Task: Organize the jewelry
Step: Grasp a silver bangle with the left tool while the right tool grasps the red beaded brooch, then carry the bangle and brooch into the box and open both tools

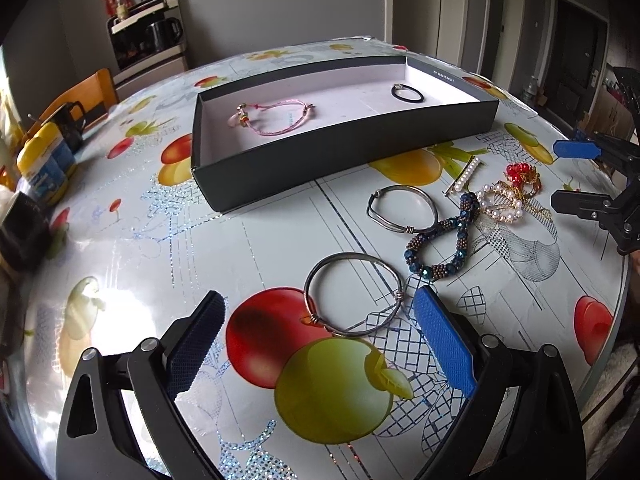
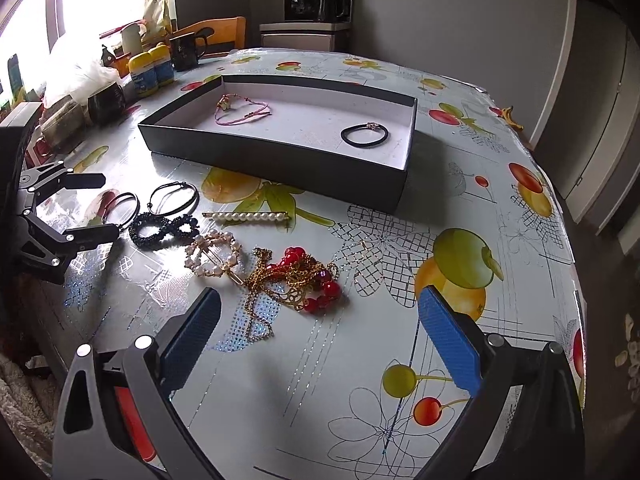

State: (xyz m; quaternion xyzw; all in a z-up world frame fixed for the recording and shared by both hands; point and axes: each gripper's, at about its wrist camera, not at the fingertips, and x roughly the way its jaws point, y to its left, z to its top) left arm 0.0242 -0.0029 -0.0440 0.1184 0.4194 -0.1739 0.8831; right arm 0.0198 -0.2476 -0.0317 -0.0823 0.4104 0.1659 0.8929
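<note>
Tools both gape wide and empty: left tool (image 1: 320, 336) over the nearer of two metal bangles (image 1: 352, 294), right tool (image 2: 320, 336) near a red-and-gold necklace tangle (image 2: 298, 280). Beyond, on the tabletop (image 2: 400, 340), a box (image 2: 280, 160) holds one pink bracelet (image 2: 242, 112) and one black hair tie (image 2: 365, 135).

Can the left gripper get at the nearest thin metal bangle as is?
Probably yes. The left gripper is open, and the thin metal bangle lies flat on the table right ahead between its fingers, clear of the blue beaded bracelet.
</note>
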